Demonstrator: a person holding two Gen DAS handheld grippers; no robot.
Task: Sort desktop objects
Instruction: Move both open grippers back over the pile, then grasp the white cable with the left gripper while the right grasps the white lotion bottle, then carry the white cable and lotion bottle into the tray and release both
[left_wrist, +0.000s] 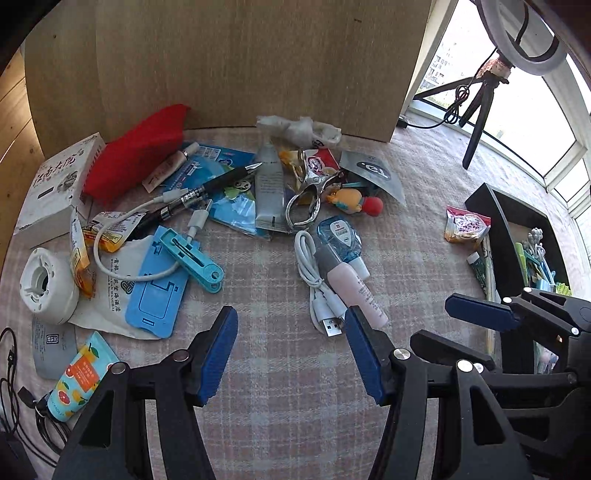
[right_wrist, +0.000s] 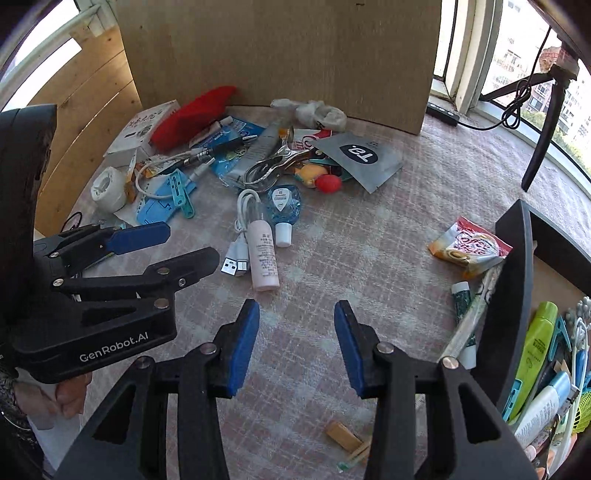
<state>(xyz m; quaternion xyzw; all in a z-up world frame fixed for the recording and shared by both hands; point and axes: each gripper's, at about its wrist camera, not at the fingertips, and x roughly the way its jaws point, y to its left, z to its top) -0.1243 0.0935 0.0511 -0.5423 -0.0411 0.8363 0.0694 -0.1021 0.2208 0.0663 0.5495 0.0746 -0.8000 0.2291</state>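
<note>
A heap of small objects lies on the checked cloth (left_wrist: 266, 288): a pink bottle (left_wrist: 356, 290), a white USB cable (left_wrist: 314, 280), a blue sanitizer bottle (left_wrist: 341, 236), a black pen (left_wrist: 218, 182), metal tongs (left_wrist: 306, 199), a red pouch (left_wrist: 140, 151), a blue clip (left_wrist: 192, 258). My left gripper (left_wrist: 291, 354) is open and empty, just short of the pink bottle. My right gripper (right_wrist: 297, 343) is open and empty, below the pink bottle (right_wrist: 263, 254). The left gripper also shows at the left in the right wrist view (right_wrist: 177, 247).
A black box (right_wrist: 517, 280) at the right holds several sorted items. A coffee sachet (right_wrist: 471, 249) and a small tube (right_wrist: 461, 299) lie beside it. A wooden board (left_wrist: 240, 62) stands behind the heap. A tripod (left_wrist: 480, 110) stands at the back right.
</note>
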